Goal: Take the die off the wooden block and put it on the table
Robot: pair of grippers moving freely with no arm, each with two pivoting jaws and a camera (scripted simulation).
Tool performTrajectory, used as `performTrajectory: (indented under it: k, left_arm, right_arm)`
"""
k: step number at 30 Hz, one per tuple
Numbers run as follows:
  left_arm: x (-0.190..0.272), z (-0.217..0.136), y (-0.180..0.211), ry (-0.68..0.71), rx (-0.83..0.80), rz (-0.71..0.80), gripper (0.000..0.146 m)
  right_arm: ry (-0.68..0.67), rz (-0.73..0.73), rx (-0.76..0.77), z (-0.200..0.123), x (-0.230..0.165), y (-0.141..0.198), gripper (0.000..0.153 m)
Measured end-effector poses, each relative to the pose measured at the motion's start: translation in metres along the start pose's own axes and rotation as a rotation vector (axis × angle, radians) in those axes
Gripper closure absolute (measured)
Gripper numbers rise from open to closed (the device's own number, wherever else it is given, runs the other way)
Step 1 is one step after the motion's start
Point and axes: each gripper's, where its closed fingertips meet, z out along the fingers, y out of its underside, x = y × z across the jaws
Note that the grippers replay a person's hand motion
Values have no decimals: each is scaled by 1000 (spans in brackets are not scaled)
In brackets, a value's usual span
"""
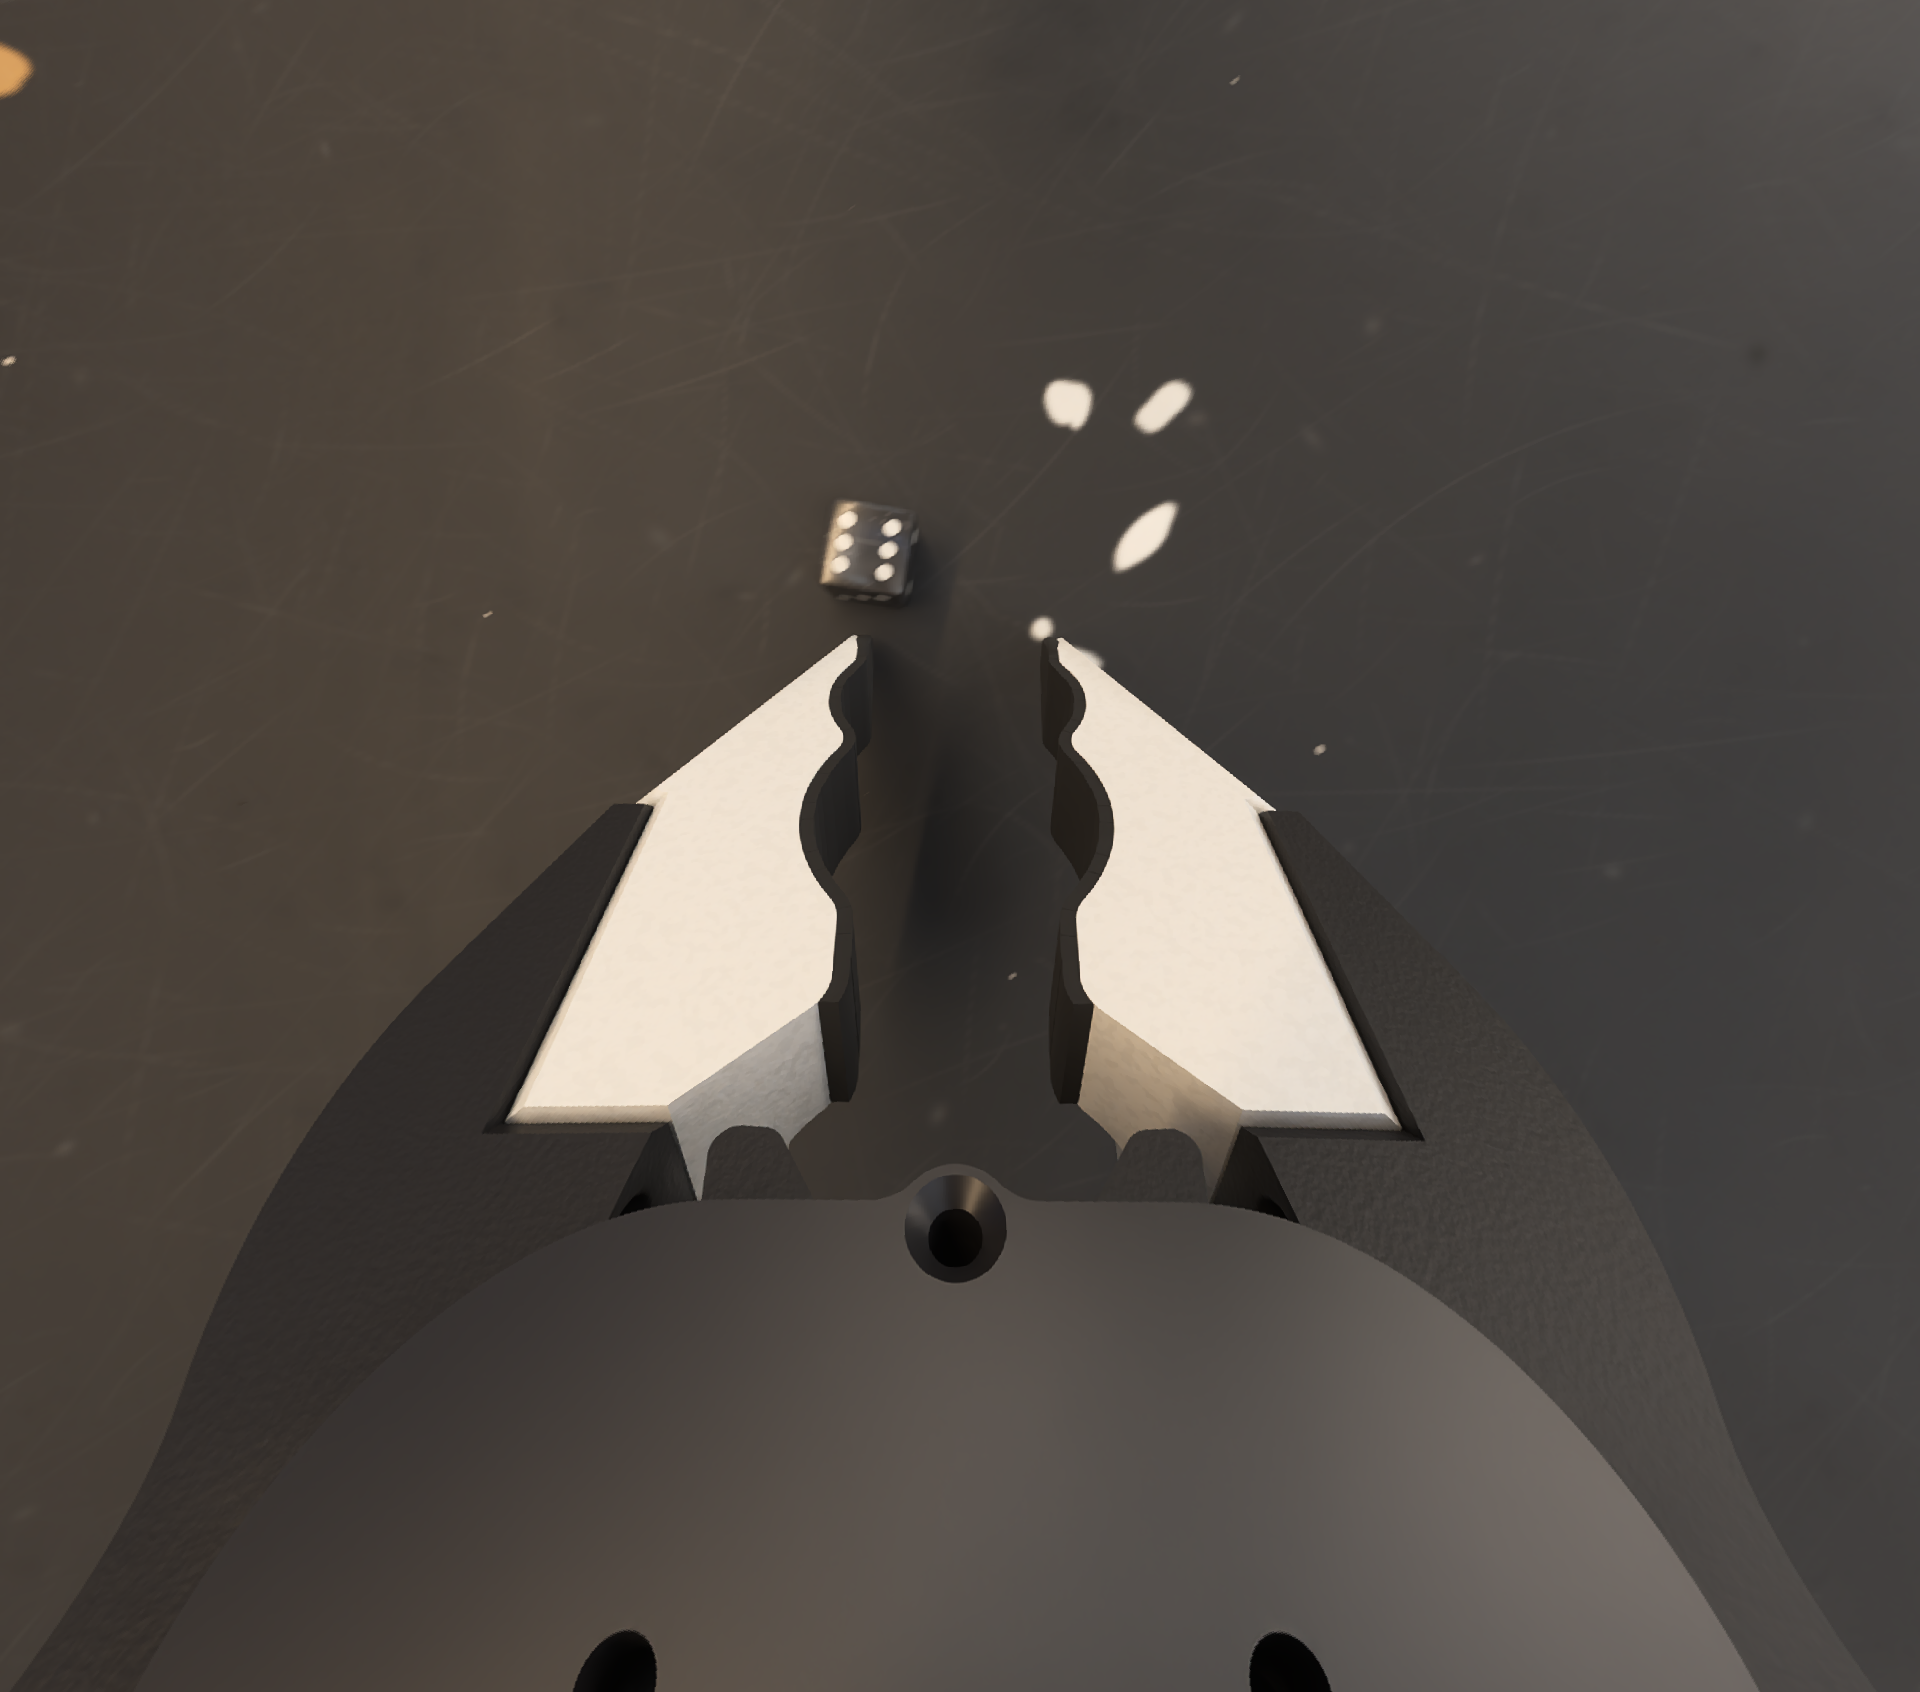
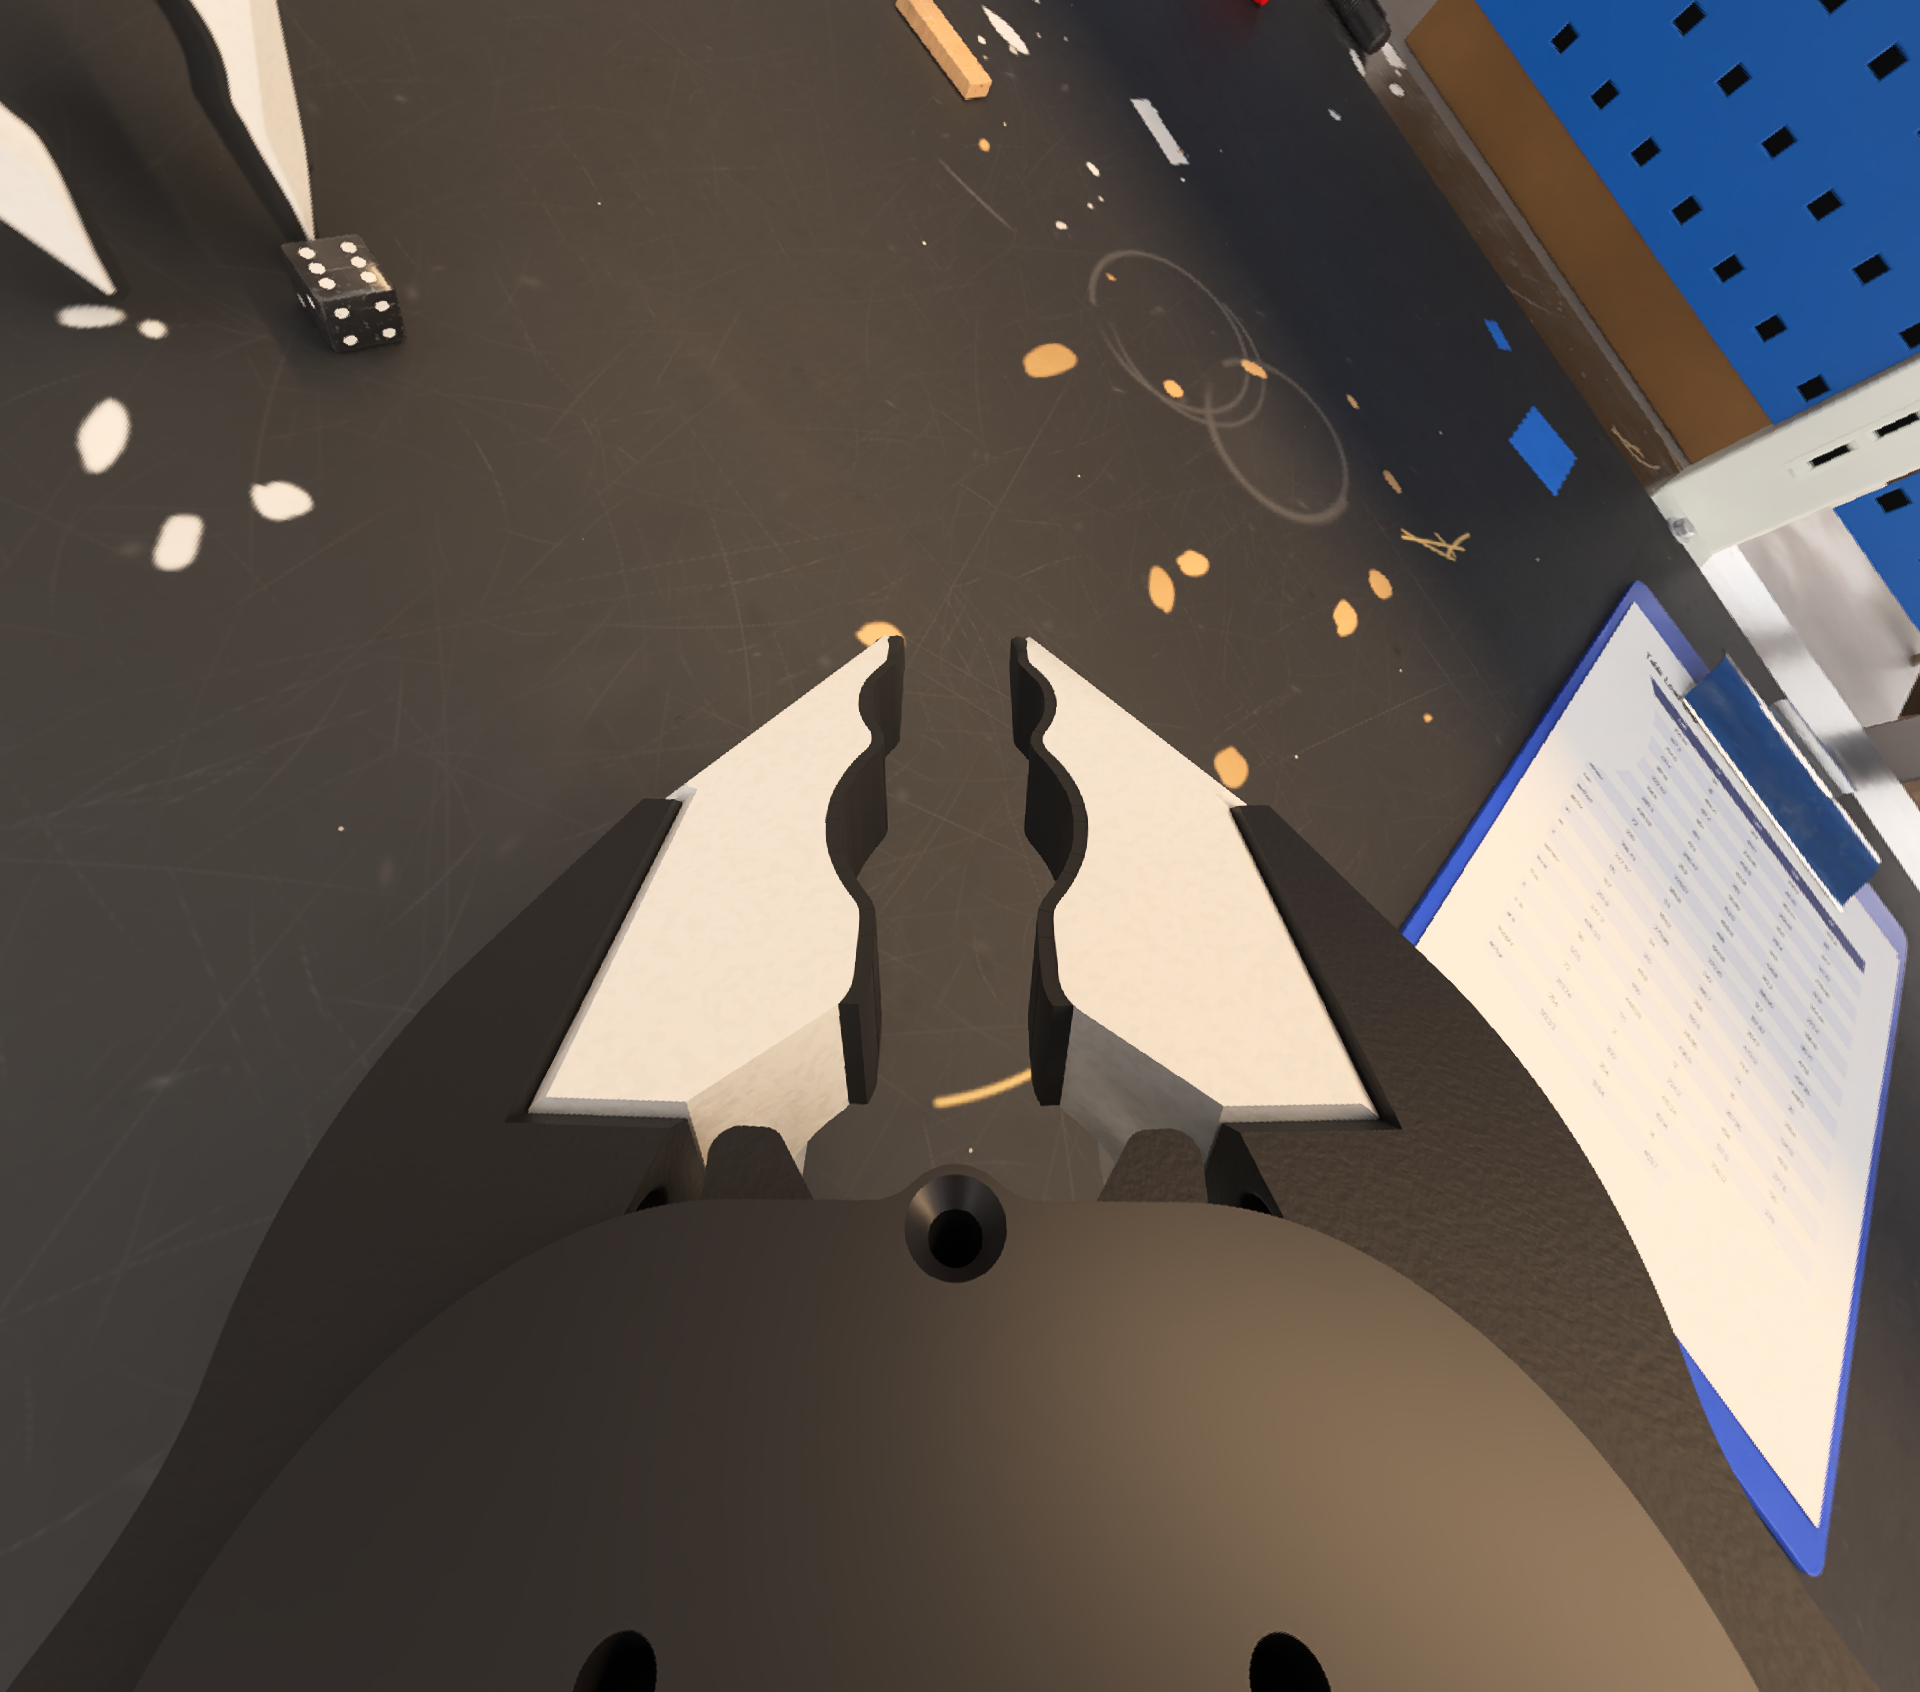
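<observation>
Our left gripper point(image 1: 956, 655) hangs over the tabletop point(image 1: 416, 292) with fingers point(image 1: 727, 863) parted and holding nothing; just beyond the left fingertip, slightly left of the gap, sits the die point(image 1: 871, 549), already on the tabletop, six pips up; we judge the placing done. Our right gripper point(image 2: 956, 655) is also spread and empty, well apart from the die point(image 2: 345, 292); farther off lies the wooden block point(image 2: 943, 42), bare, its long axis slanting away.

The black die point(image 1: 871, 550) sits on the dark table point(image 1: 416, 292), 6 up, well apart from the wooden block point(image 2: 943, 42).
</observation>
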Motion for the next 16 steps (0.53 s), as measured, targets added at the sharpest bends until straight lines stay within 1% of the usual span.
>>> performTrajectory:
  k: [7, 13, 16]
  left_arm:
    - [30, 3, -10, 88, 75, 31, 111]
    - [2, -7, -14, -6, 143, -32, 112]
    - [-6, -2, -12, -68, 124, 17, 113]
  right_arm:
    - [-12, 17, 14, 0, 0, -1, 132]
    - [-45, 23, 26, 0, -6, -3, 132]
    - [-111, 30, 65, 0, -16, -10, 133]
